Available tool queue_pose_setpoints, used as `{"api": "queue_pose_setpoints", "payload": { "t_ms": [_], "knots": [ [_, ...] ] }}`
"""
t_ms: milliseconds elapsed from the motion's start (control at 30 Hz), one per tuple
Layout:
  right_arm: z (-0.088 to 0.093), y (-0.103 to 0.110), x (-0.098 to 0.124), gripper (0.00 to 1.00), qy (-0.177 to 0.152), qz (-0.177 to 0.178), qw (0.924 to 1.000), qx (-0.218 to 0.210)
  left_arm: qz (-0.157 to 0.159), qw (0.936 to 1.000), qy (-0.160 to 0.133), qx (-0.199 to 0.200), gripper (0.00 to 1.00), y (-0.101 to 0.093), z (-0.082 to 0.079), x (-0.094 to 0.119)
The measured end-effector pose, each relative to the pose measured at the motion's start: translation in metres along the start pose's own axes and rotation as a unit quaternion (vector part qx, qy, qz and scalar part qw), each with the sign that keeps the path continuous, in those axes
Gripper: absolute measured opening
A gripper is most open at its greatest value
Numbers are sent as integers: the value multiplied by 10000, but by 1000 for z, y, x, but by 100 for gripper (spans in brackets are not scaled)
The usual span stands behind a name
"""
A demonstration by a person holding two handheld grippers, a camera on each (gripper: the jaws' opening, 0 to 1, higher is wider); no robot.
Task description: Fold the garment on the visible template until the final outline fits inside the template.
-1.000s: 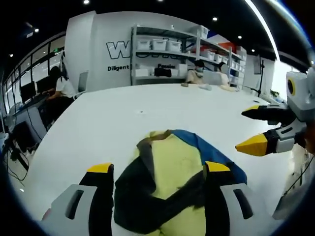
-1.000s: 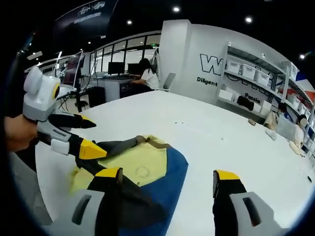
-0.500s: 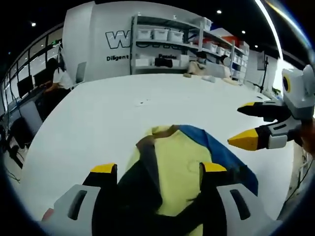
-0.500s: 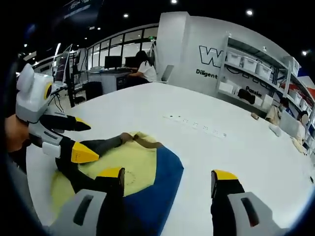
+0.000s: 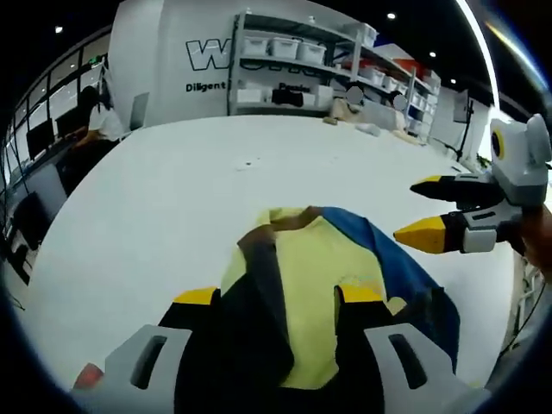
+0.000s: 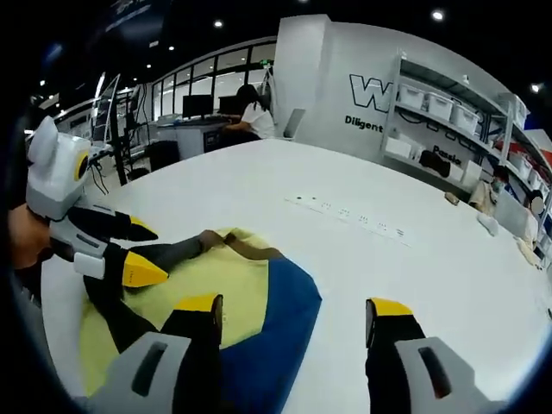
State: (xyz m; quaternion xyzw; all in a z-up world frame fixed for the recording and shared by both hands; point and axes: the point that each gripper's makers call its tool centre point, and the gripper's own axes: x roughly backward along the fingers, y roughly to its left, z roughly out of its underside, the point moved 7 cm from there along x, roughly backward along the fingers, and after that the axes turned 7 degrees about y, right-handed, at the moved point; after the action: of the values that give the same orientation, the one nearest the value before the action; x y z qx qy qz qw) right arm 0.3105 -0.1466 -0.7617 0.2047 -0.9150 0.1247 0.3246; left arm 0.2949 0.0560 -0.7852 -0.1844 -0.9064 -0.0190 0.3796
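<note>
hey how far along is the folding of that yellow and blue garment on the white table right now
Early on. Done: little that shows; the garment lies bunched on the white table, dark sleeves strewn across its yellow front, no neat fold. In hand: nothing gripped; the left gripper and right gripper both hover open over it. Left: folding it down to a compact outline; I can't make out a template.

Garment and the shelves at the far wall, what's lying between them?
In the left gripper view, bare white table stretches from the garment toward the shelves, apart from a small dark speck.
</note>
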Motion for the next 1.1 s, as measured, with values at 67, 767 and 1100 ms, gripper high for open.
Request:
{"api": "queue_pose_setpoints", "payload": {
  "t_ms": [67,767,1100],
  "knots": [
    [0,0,0,68,-3,-6,10000,-1,29,10000,23,25,43,0,0,-1],
    [1,-6,-12,66,40,-29,10000,59,206,9987,406,207,12,-3,7,-17],
    [7,-13,-31,61,187,-31,9998,-5,143,9987,456,150,0,1,5,-20]
  ]
}}
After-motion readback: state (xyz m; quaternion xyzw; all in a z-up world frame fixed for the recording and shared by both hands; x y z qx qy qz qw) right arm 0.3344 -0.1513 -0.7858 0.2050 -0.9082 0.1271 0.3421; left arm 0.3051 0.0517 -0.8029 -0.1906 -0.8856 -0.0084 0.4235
